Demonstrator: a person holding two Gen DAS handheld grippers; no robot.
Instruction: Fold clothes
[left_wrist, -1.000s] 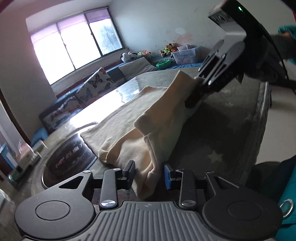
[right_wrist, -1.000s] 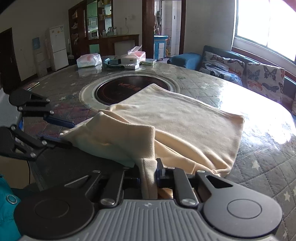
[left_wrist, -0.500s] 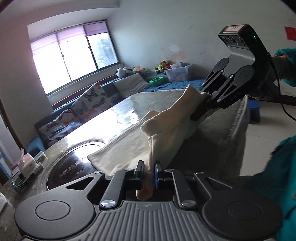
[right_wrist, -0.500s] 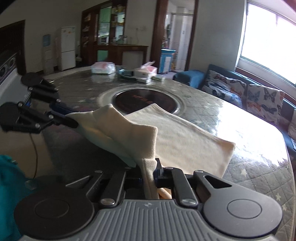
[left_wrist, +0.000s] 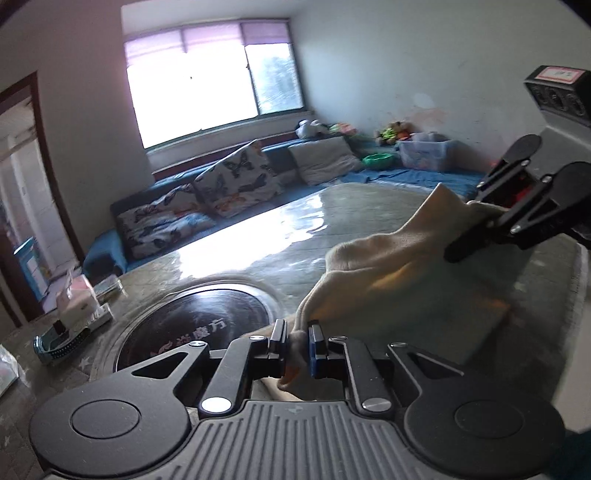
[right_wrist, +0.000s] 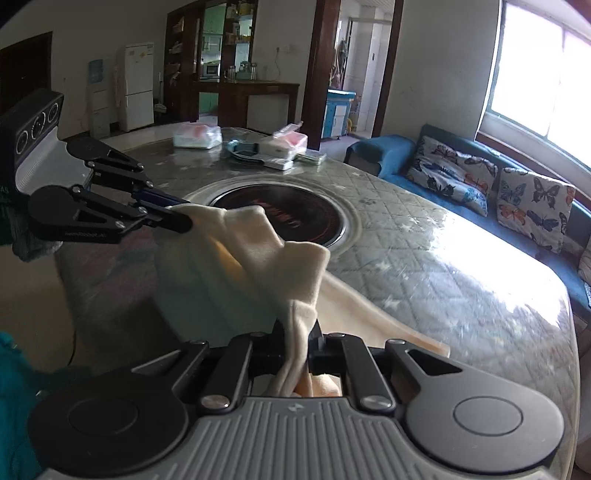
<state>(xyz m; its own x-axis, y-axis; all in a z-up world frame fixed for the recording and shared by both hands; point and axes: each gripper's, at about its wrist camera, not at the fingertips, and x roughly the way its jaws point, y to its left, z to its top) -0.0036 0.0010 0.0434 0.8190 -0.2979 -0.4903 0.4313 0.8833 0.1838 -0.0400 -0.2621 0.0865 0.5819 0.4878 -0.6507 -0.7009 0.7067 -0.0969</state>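
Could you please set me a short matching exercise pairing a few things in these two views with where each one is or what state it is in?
Things:
1. cream garment
2. left gripper
3. dark round inset
4. butterfly cushions

Places or states:
A. on the blue sofa under the window
B. set into the middle of the table
C. shut on a garment edge
D. one side lifted, the rest on the table

Pairs: 1-D, 2-C, 3-B, 4-A
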